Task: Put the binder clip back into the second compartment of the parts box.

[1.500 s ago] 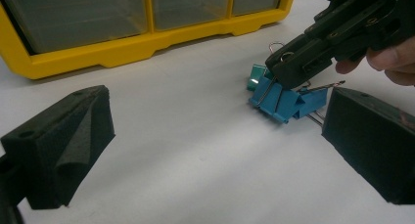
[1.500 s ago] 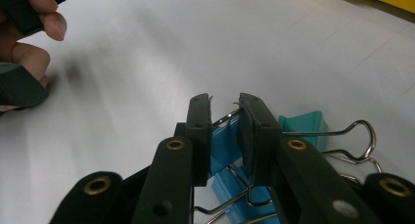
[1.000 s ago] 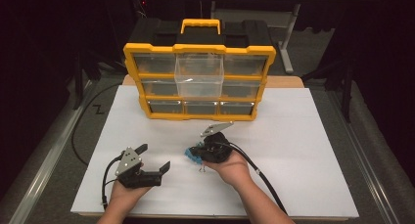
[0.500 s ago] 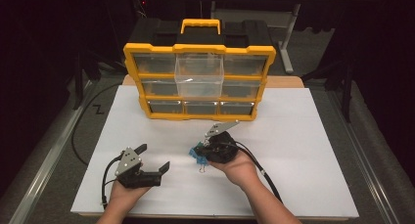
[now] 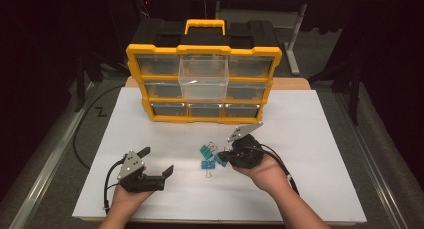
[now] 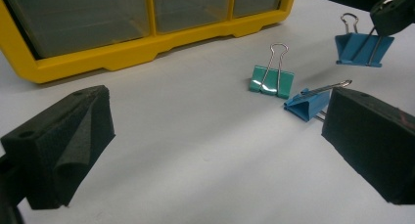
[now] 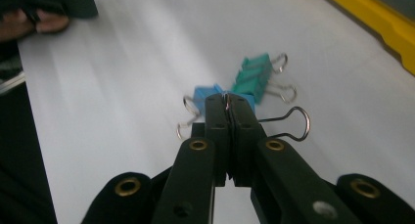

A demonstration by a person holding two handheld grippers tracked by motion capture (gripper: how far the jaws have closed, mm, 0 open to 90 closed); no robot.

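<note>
- The right gripper (image 5: 228, 154) has its jaws pinched together on the wire handles of a blue clip (image 5: 220, 159); in the right gripper view the jaws meet with wire loops sticking out on either side
- In the left gripper view that held clip (image 6: 364, 49) hangs from the jaw tips by its handles, low over the sheet (image 5: 310, 139); whether it is quite clear of the sheet I cannot tell
- The left gripper (image 5: 157, 160) rests wide open on the sheet, nothing between its jaws, well apart from the clips
- Two clips lie loose on the sheet, just beside the held one: a teal clip (image 6: 271, 81) and a second blue clip (image 6: 306, 104), between the two grippers and in front of the box (image 5: 202, 51)
- The yellow box stands at the far edge of the sheet; its top middle drawer (image 5: 203, 78) is pulled out, and looks empty as far as its clear walls show
- Judged progress: early. The work looks like moving clips into that open drawer; the first clip is gripped but not yet carried over
- Left to do: carry the held clip to the drawer and let go, then fetch the teal clip and the second blue clip the same way, and perhaps push the drawer in
</note>
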